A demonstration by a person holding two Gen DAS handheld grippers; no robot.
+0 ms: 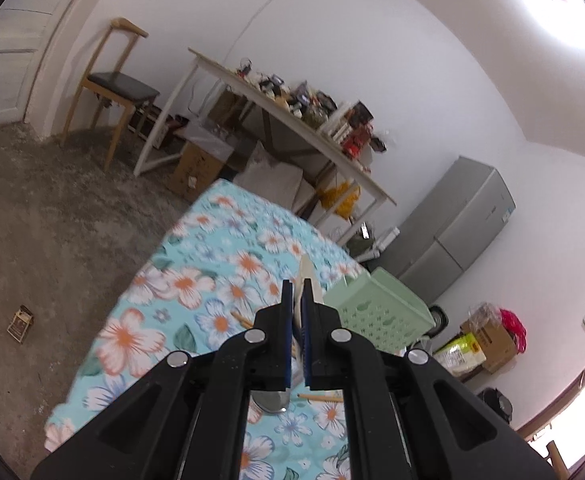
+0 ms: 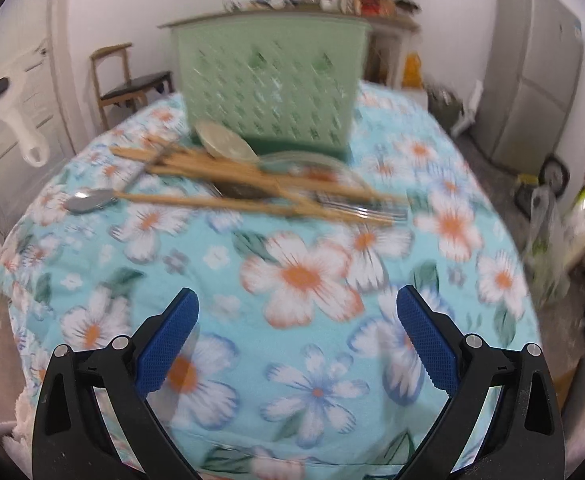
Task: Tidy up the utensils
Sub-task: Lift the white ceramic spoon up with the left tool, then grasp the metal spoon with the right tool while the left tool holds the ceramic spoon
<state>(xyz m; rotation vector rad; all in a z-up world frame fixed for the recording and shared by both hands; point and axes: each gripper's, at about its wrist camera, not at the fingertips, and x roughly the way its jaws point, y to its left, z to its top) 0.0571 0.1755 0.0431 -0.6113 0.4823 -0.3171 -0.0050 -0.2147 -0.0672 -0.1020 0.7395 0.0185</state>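
My left gripper (image 1: 299,285) is shut on a white plastic utensil (image 1: 306,270), lifted above the flowered tablecloth (image 1: 196,280). In the right wrist view that white utensil (image 2: 26,136) hangs in the air at the far left, its handle end with a hole showing. A green slotted basket (image 2: 272,80) stands at the back of the table. In front of it lies a pile of wooden chopsticks (image 2: 252,184), a grey spoon (image 2: 90,200), a large metal spoon (image 2: 224,140) and forks (image 2: 368,211). My right gripper (image 2: 302,320) hovers open over the near cloth, nothing between its fingers.
Beyond the table are a wooden chair (image 1: 112,88), a cluttered white side table (image 1: 292,120), a grey fridge (image 1: 460,232) and cardboard boxes (image 1: 492,340) on the floor. The cloth drops off at the table's left edge (image 1: 132,280).
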